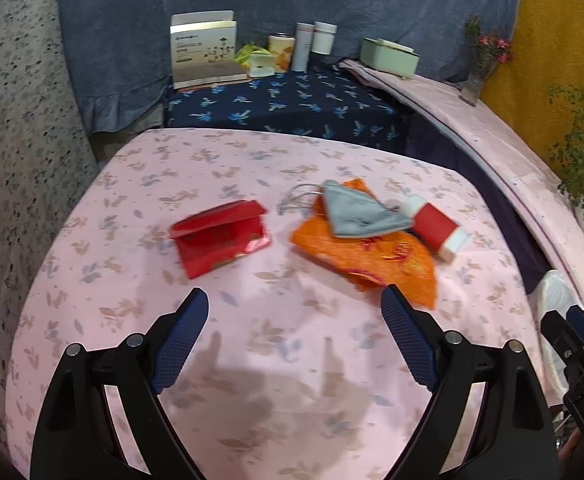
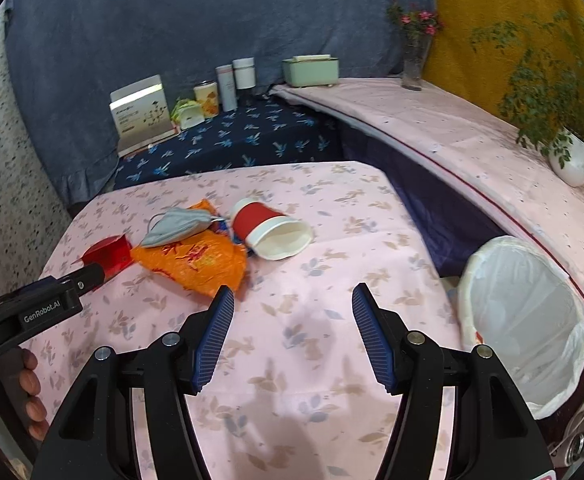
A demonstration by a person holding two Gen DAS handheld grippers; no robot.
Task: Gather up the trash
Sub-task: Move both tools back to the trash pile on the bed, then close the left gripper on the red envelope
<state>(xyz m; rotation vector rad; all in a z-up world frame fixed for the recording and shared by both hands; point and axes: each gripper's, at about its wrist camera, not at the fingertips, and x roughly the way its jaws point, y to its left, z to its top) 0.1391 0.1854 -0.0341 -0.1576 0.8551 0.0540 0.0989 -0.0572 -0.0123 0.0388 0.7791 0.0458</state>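
Note:
Trash lies on the pink flowered tablecloth [image 1: 275,360]: an opened red carton [image 1: 219,236], a crumpled orange wrapper [image 1: 368,252], a grey face mask [image 1: 356,212] on top of it, and a red and white paper cup [image 1: 438,228] tipped on its side. My left gripper [image 1: 295,290] hovers open just short of the carton and wrapper, holding nothing. In the right wrist view, my right gripper [image 2: 294,287] is open and empty, with the cup [image 2: 267,228] ahead and the wrapper [image 2: 195,260] by its left finger. A bin with a white liner [image 2: 524,320] stands to the right, below the table.
Behind the table, a dark blue flowered surface [image 2: 231,140] carries a white box [image 2: 139,114], tins and bottles. A pink ledge [image 2: 452,136] on the right holds a green box [image 2: 312,70], a flower vase [image 2: 414,60] and a potted plant [image 2: 572,156]. A hand [image 2: 31,392] grips the left tool.

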